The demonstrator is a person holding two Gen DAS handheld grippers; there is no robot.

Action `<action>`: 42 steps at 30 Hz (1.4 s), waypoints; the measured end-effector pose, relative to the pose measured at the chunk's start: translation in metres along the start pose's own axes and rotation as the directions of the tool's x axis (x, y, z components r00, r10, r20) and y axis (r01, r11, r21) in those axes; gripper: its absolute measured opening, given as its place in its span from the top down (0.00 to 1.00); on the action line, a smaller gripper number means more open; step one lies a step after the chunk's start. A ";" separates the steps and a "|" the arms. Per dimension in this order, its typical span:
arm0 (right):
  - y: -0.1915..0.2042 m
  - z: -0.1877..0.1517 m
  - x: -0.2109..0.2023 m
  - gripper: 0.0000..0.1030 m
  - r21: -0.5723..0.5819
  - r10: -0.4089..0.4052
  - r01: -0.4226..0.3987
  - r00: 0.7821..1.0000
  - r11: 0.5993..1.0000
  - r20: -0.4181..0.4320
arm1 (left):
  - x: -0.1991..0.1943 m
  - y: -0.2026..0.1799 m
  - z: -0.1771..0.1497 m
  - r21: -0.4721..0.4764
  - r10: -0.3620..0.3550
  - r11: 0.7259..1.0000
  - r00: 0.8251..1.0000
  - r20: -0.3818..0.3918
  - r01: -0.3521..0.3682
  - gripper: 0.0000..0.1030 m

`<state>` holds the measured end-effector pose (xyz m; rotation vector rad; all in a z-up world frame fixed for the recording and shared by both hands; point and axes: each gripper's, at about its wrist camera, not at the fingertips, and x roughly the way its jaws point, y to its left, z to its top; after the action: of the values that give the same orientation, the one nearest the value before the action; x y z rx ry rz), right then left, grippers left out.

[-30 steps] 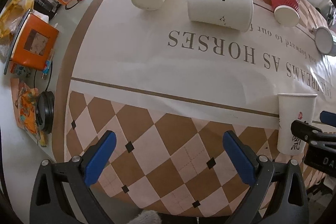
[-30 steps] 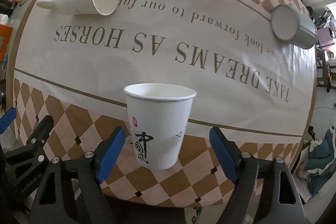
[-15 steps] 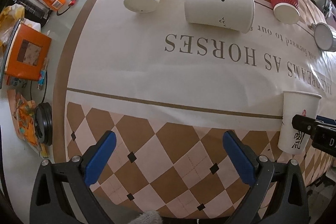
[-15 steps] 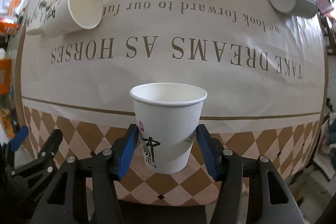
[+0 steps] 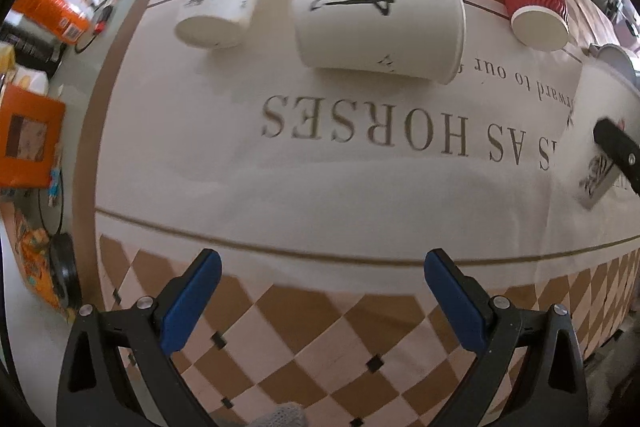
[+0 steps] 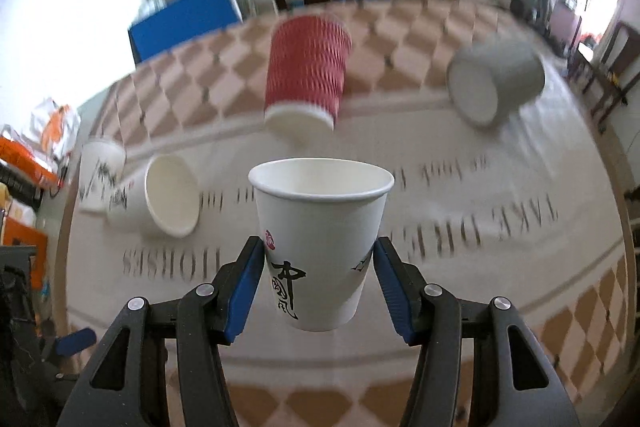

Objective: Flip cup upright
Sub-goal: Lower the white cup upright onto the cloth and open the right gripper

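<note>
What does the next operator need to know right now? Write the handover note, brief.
Right gripper: fingers shut on the white paper cup, held upright, mouth up; it looks clear of the tablecloth.
Left gripper: open, empty, low over the checkered edge.
Lying on their sides: calligraphy cup, bamboo-print cup, red ribbed cup, grey cup.
Done: one cup upright in the grip.
Left: set it down and release, then probably the four lying cups.

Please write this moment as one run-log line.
right gripper: shut on white cup, upright | left gripper: open | other cups: lying
</note>
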<state>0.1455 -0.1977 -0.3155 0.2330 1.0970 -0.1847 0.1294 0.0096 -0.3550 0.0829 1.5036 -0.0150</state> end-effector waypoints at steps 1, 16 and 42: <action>0.000 -0.002 0.003 0.43 -0.007 -0.010 0.011 0.999 1.000 0.038 | 0.004 -0.004 0.002 0.010 0.001 1.000 1.000 0.001 -0.001 0.00; 0.006 -0.050 -0.003 0.41 -0.064 -0.053 0.064 0.987 0.996 0.153 | 0.016 -0.008 -0.021 0.067 0.033 0.997 0.999 0.012 -0.034 0.00; -0.033 -0.053 -0.165 0.00 -0.018 -0.148 0.148 0.989 0.989 0.003 | -0.171 -0.018 -0.081 0.052 0.010 0.998 0.970 0.241 -0.023 0.00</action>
<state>0.0181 -0.2096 -0.1936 0.1350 1.1139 -0.3070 0.0358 -0.0098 -0.1910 0.1331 1.2593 -0.0514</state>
